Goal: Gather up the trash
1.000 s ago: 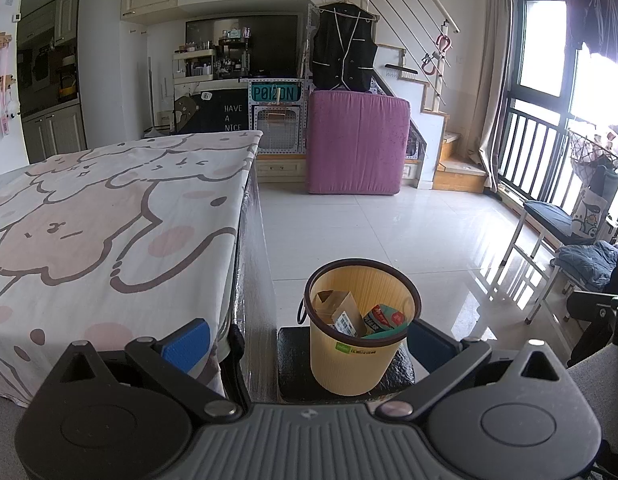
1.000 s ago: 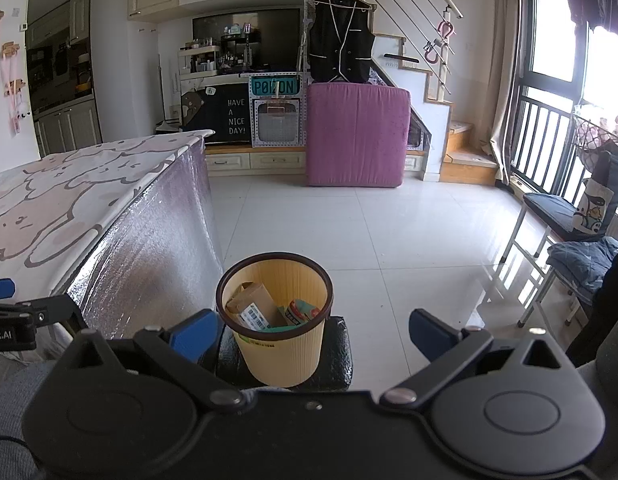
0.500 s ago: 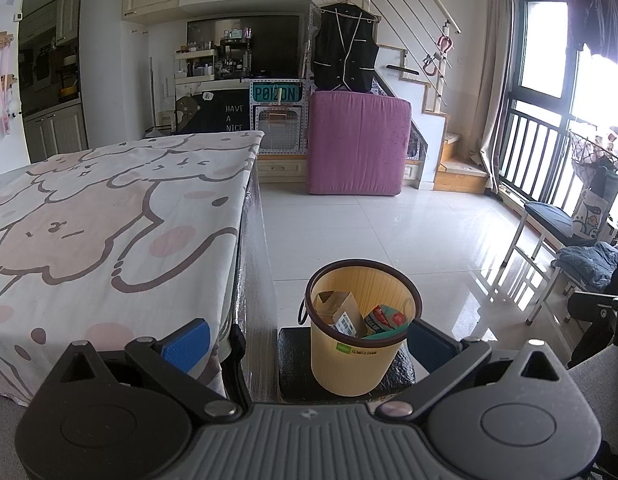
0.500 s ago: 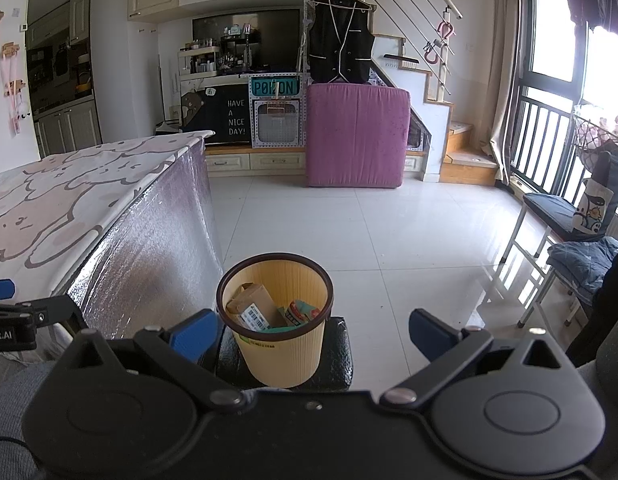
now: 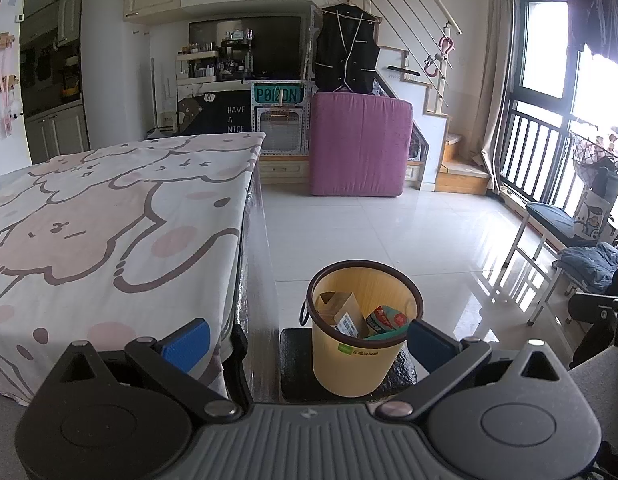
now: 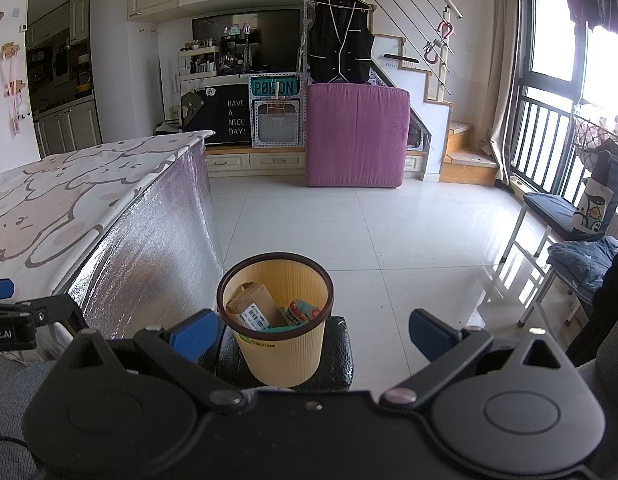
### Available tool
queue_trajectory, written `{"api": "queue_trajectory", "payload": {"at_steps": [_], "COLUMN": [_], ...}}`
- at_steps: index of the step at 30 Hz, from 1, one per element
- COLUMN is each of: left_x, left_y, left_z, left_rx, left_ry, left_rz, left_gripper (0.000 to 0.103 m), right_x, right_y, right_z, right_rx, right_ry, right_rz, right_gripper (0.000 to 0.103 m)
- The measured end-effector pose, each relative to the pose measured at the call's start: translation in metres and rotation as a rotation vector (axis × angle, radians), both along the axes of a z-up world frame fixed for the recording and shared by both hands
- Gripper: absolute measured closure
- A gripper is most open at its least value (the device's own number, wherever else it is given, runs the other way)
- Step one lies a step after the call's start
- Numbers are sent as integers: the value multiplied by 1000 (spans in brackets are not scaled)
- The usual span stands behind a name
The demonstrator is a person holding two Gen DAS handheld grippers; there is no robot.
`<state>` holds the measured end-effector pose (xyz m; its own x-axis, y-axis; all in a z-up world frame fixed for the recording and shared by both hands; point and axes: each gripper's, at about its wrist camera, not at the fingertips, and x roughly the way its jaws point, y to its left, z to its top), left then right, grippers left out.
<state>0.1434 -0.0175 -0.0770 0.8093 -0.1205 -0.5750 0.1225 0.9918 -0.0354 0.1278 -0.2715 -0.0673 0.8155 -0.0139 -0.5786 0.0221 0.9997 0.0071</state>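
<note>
While both tools hang level above the floor, the findings are as follows.

Left gripper (image 5: pixel 307 340): jaws spread wide, blue pads well apart, nothing held.
Right gripper (image 6: pixel 311 334): jaws likewise wide, nothing between the pads.
Bin (image 5: pixel 359 354): yellow, dark-rimmed, upright on a black stand (image 5: pixel 295 360), just beside the table's corner.
Contents: a brown cardboard box (image 5: pixel 341 312) with a barcode label, tilted against the bin's wall; a red-and-green packet (image 5: pixel 387 318) beside it.
Table (image 5: pixel 109 220): covered by a cartoon-print cloth; silver foil sheeting (image 6: pixel 149 248) hangs down its side.
Background: purple cushion block (image 6: pixel 357 136) standing on the white tiled floor; black vest (image 6: pixel 341 50) hanging above it.
</note>
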Motion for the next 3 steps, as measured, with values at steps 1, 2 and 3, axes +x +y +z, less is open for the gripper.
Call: {"api": "queue_trajectory", "payload": {"at_steps": [1, 2, 3], "left_x": [0, 0, 0], "left_y": [0, 0, 0], "left_z": [0, 0, 0], "left_rx": [-1, -1, -1], "left_ry": [0, 0, 1], "left_rz": [1, 0, 1], "left_gripper": [0, 0, 0], "right_x": [0, 0, 0], "right_y": [0, 0, 0], "right_z": [0, 0, 0], "right_rx": [0, -1, -1], "right_ry": [0, 0, 0], "right_rz": [0, 0, 1], "right_gripper": [0, 0, 0]}}
